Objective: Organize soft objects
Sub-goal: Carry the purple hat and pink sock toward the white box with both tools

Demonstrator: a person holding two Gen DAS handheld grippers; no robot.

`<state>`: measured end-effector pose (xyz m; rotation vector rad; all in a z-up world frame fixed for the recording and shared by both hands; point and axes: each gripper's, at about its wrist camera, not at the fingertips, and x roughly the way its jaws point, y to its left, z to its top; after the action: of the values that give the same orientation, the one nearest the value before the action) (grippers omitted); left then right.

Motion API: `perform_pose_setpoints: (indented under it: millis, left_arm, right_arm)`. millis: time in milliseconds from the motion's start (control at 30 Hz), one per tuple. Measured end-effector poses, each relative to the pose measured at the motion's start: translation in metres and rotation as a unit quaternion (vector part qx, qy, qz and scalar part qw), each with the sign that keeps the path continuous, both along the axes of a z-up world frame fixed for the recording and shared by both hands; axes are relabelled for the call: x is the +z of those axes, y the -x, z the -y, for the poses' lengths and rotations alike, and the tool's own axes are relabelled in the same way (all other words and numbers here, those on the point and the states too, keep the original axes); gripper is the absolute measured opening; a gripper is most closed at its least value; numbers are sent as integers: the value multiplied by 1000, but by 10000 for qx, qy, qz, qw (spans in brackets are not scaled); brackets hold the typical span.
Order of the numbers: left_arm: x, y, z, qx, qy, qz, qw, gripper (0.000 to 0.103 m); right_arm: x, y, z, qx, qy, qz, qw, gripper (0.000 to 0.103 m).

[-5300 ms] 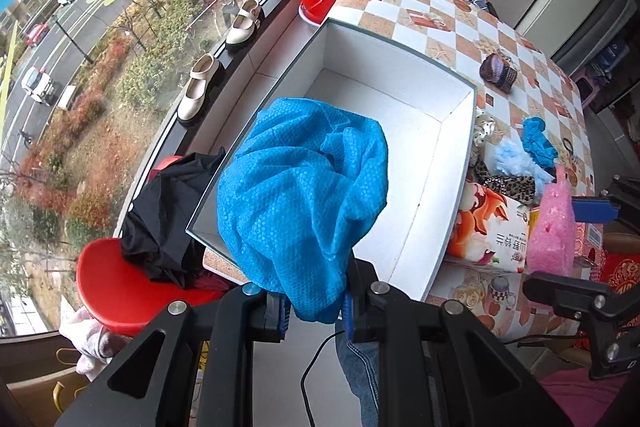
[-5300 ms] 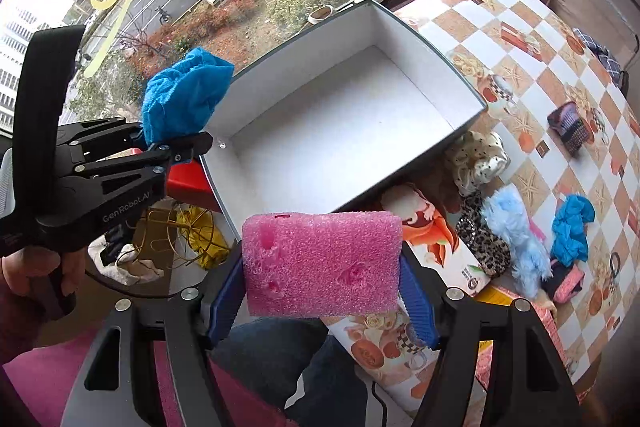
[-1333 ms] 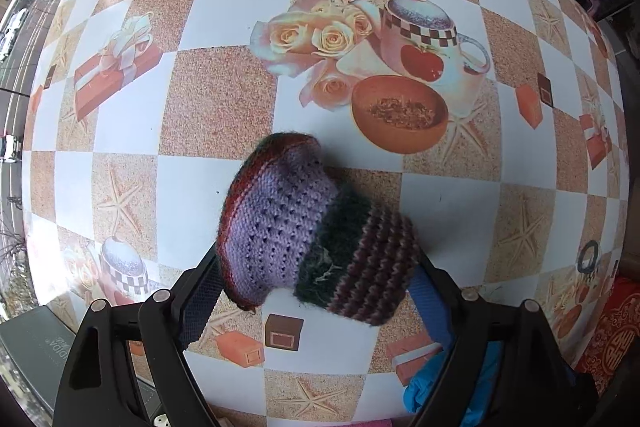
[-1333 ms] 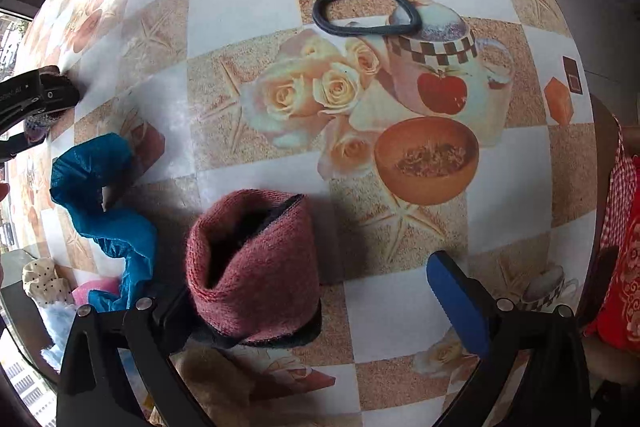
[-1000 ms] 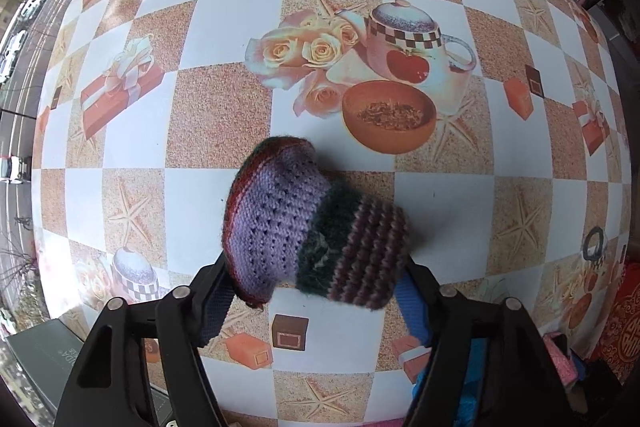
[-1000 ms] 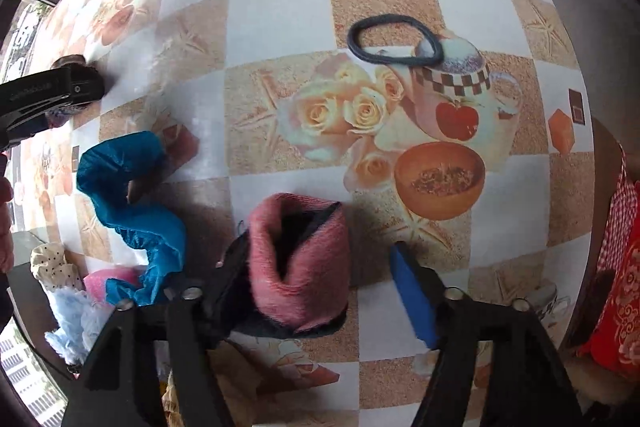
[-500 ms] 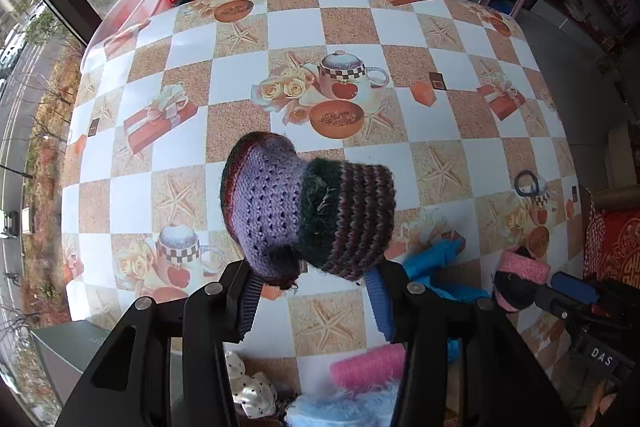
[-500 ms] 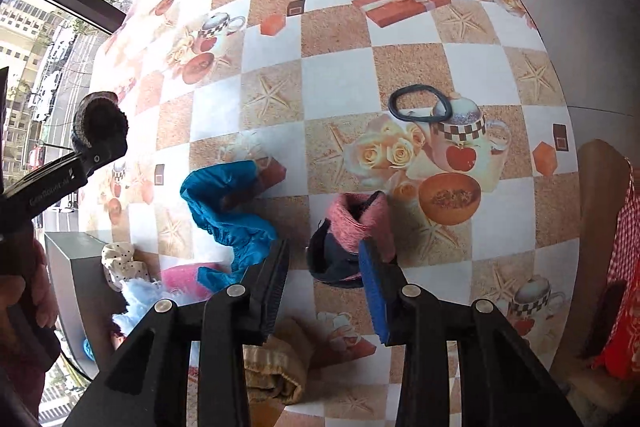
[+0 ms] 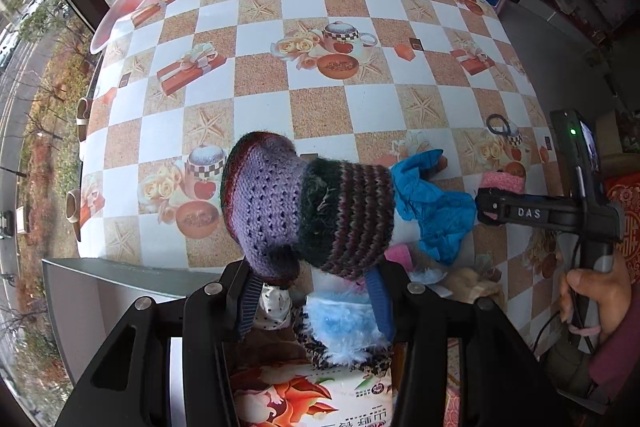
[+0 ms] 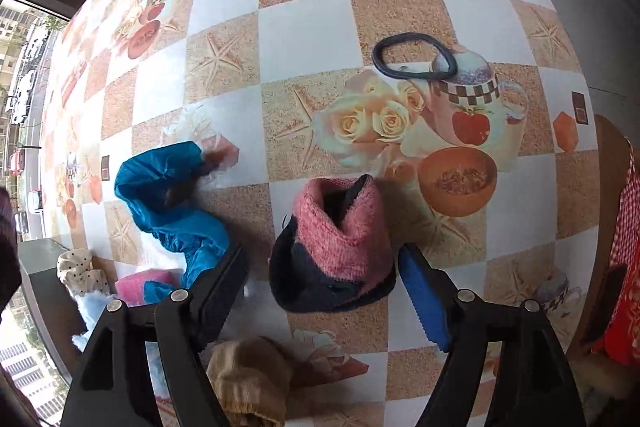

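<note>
My left gripper (image 9: pixel 312 297) is shut on a purple, green and maroon knitted hat (image 9: pixel 308 215) and holds it well above the table. My right gripper (image 10: pixel 324 277) is open around a pink and black knitted hat (image 10: pixel 336 251) that rests on the tablecloth between the fingers, which do not squeeze it. In the left wrist view the right gripper (image 9: pixel 486 205) shows at the right with the pink hat (image 9: pixel 502 183) at its tips. A blue cloth (image 10: pixel 168 203) lies left of the pink hat and also shows in the left wrist view (image 9: pixel 432 207).
The grey box's rim (image 9: pixel 120 271) is below left of my left gripper. Near the table's front edge lie a fluffy light blue piece (image 9: pixel 344 323), a polka-dot cloth (image 10: pixel 76 271), a pink sponge (image 10: pixel 134 287) and a tan knit (image 10: pixel 248 375). A black hair band (image 10: pixel 412 61) lies farther back.
My left gripper has lifted the knitted hat higher and drawn back toward the box. My right gripper has opened and the pink hat has come down onto the table.
</note>
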<state>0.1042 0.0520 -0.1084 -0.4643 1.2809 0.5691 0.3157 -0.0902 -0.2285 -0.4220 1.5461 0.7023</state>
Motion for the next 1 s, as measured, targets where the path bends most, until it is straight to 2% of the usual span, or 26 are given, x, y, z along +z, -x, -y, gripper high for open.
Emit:
perform_pose_setpoints:
  millis: [33,67,100,133,400,567,700,833,1000]
  left_arm:
    - [0,3,3,-24,-5,-27,10000,51]
    - [0,6,6,-47,5,-44,10000,51]
    - [1,10,9,-72,34,-45,10000,51]
    - [2,13,12,-104,47,-44,9999,51]
    - [25,38,36,-437,23,127,9990,51]
    - [35,57,49,-741,-1,225,9970,51]
    - [38,74,59,-946,131,266,9951,51]
    - [47,93,73,-1077,113,380,9934,51]
    - [56,113,88,-1003,94,522,9935,51]
  right_arm:
    - [-4,0,-1,7,88,-28,10000,46]
    - [-7,0,-1,9,136,-78,9999,38]
    - [-6,1,0,-11,94,-112,9999,38]
    - [-1,2,3,-16,10,-128,9999,32]
    - [74,26,30,67,-649,28,9979,31]
    - [128,61,40,111,-1065,180,9941,31]
    - [158,100,37,276,-1226,354,9914,31]
    - [175,140,41,543,-1299,333,9895,31]
    - [181,178,52,938,-1271,246,9871,31]
